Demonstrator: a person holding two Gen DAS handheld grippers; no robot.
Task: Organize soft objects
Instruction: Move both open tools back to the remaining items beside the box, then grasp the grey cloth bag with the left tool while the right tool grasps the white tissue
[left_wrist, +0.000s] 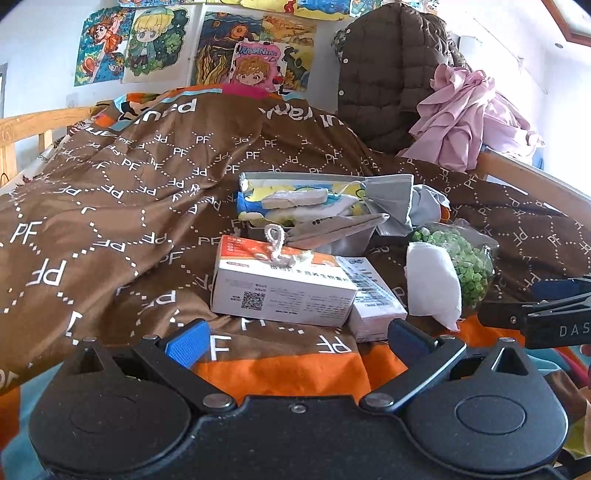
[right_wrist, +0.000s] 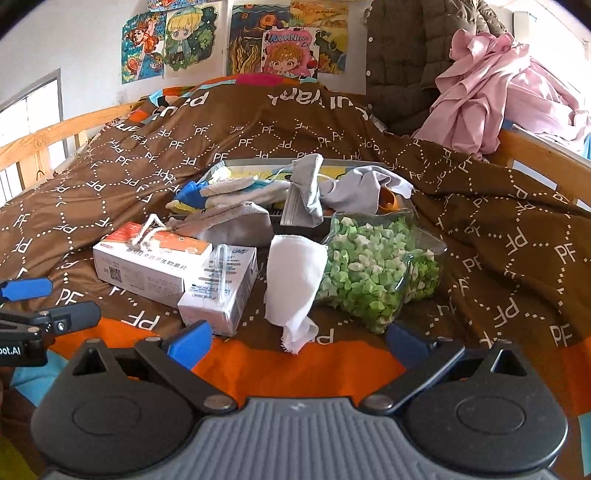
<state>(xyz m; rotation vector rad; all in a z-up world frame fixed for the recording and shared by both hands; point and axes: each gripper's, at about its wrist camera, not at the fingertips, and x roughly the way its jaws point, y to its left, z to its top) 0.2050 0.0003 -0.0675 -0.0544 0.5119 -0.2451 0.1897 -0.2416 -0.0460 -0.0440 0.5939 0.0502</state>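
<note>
On the brown quilt (left_wrist: 110, 206) lies a pile: a grey tray (left_wrist: 258, 176) holding folded socks (left_wrist: 295, 199), a grey cloth (left_wrist: 391, 199), and a white rolled cloth (left_wrist: 432, 284) beside a clear bag of green bits (left_wrist: 467, 266). My left gripper (left_wrist: 297, 341) is open, just short of the orange-topped box (left_wrist: 280, 284). In the right wrist view, my right gripper (right_wrist: 297, 343) is open with the white cloth (right_wrist: 295, 280) straight ahead of its gap and the green bag (right_wrist: 373, 266) to the right. A grey sock (right_wrist: 236, 225) droops over the tray's front. Neither gripper holds anything.
Two cartons, the orange-topped box (right_wrist: 147, 258) with a cord loop (right_wrist: 151, 229) on it and a smaller box (right_wrist: 221, 288), sit left of the white cloth. A brown jacket (left_wrist: 391, 74) and pink clothes (left_wrist: 469, 122) are heaped at the back right. Wooden bed rails (right_wrist: 55, 136) line both sides.
</note>
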